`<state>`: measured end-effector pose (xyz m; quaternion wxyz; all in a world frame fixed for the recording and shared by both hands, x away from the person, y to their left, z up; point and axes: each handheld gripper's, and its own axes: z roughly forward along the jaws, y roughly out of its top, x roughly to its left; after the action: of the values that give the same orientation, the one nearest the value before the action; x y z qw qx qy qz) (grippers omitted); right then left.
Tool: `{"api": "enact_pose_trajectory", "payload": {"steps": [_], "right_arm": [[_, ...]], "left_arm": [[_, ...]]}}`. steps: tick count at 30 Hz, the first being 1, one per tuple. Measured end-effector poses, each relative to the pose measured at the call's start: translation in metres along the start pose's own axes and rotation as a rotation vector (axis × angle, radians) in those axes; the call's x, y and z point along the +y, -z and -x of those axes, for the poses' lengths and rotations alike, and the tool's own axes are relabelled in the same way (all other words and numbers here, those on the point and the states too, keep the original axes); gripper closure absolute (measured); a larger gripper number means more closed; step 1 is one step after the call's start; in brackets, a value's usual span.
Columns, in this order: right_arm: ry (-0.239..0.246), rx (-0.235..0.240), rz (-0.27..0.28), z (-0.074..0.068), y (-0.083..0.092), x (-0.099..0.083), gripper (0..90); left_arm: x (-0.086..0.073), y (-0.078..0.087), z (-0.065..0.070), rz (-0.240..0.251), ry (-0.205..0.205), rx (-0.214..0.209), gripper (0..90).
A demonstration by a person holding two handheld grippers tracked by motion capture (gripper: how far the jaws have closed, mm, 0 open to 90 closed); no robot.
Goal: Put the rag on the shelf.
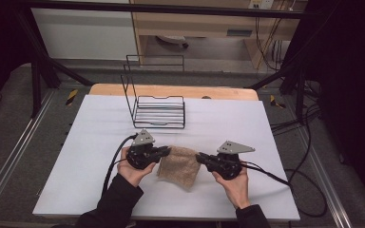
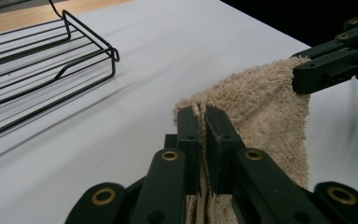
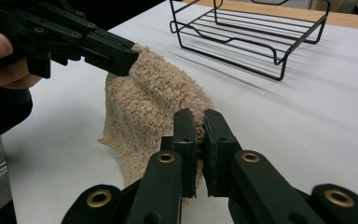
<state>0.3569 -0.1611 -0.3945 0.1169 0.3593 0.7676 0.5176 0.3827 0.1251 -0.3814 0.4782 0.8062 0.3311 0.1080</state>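
Together, we hold the beige fluffy terry towel [image 1: 178,166] by its two upper corners, our left gripper [image 1: 168,151] and right gripper [image 1: 199,157] each clamped on one, so it hangs over the white table [image 1: 90,142] near the black wire rack [image 1: 159,112].

White table top [image 1: 100,142], wood edge at the back

Black wire rack [image 1: 159,111] sits toward the far side; tan towel's [image 1: 178,166] lower end seems to rest nearer the front.
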Motion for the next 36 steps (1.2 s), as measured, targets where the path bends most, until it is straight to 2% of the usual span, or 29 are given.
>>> {"api": "enact_pose_trajectory", "payload": {"steps": [13,19,24,27,36], "right_arm": [[0.026,-0.008,0.036,-0.003,0.007,0.010,85.4],[0.047,-0.015,0.063,-0.006,0.010,0.016,85.4],[0.053,-0.021,0.074,-0.007,0.012,0.020,85.4],[0.073,-0.026,0.083,-0.009,0.012,0.026,85.4],[0.090,-0.029,0.128,-0.012,0.015,0.041,85.4]], "left_arm": [[0.007,0.009,0.006,0.047,0.001,0.017,84.8],[0.011,0.017,0.007,0.092,-0.001,0.022,84.7],[0.014,0.020,0.008,0.109,-0.004,0.027,84.7],[0.017,0.023,0.008,0.119,-0.005,0.035,84.7],[0.031,0.034,0.004,0.157,-0.016,0.039,84.8]]}}
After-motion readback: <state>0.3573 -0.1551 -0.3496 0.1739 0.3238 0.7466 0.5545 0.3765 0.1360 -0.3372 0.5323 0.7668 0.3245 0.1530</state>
